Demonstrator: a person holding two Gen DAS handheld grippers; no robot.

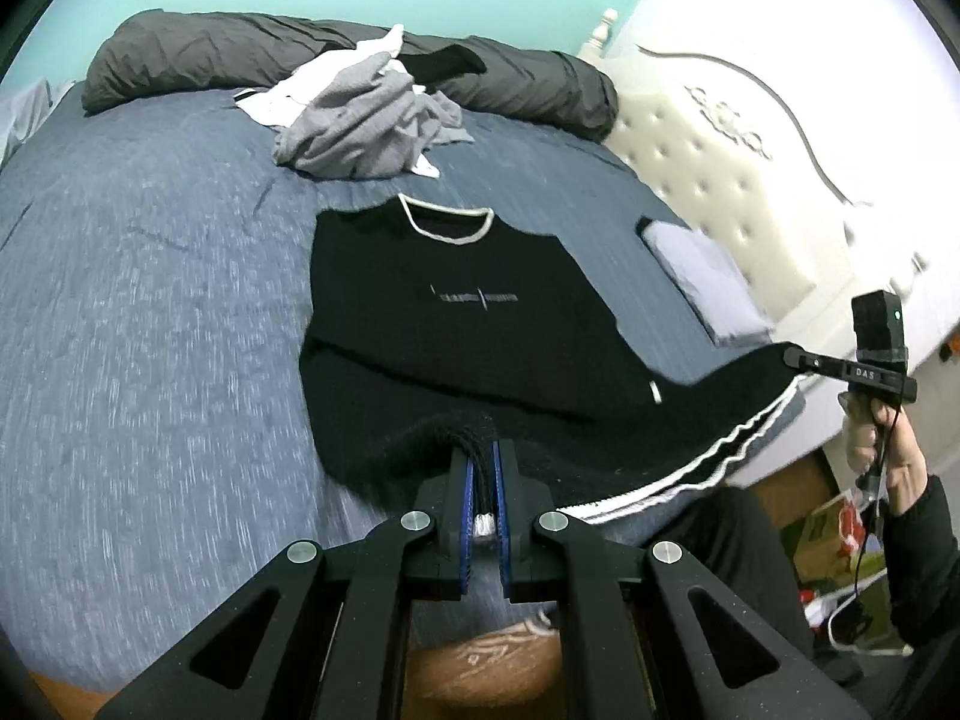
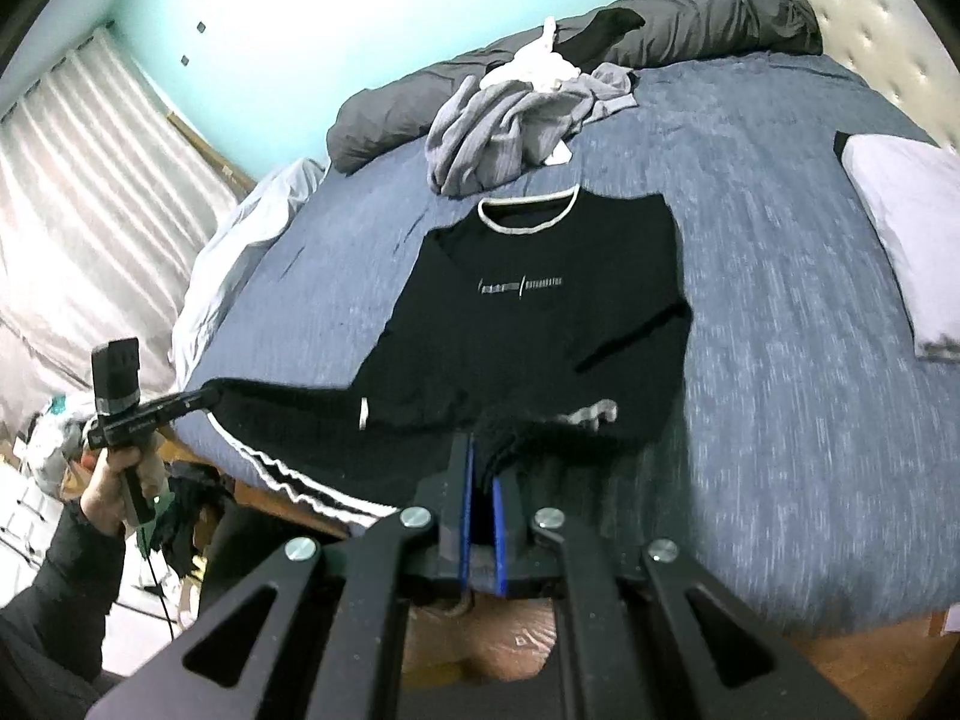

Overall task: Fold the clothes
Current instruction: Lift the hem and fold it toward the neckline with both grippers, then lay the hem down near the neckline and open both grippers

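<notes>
No containers in either view; everything sits on the bed [image 1: 150, 312]. Black sweater [image 1: 456, 312] lies face up mid-bed on the blue cover, white-trimmed collar [image 1: 447, 222] pointing at the far side, hem toward the cameras, so its long axis runs near edge to far edge. Left gripper [image 1: 483, 480] is clenched on a bunch of the black knit at the hem, blue pads pressed on both sides of the fabric. Right gripper [image 2: 483, 468] is likewise clamped on black knit at the hem. The stretch of hem between the two is lifted off the cover and hangs past the bed edge, white stripes showing. Beyond the collar is a loose clothes pile [image 1: 366, 120], grey and white, not touching the sweater, and behind that a dark grey duvet roll [image 1: 198, 54] along the far edge. A folded pale garment [image 1: 702, 276] sits well apart from the sweater, toward the headboard [image 1: 720, 156]. Left view only: right hand [image 1: 876, 426] holding its tool off the bed corner, plus floor clutter below it. Right view only: left hand [image 2: 114, 492] on its handle, white curtain [image 2: 90, 192], pale sheet bunched at the bed's side, and sweater's chest print is sharper. Both frames carry motion blur at the edges.
</notes>
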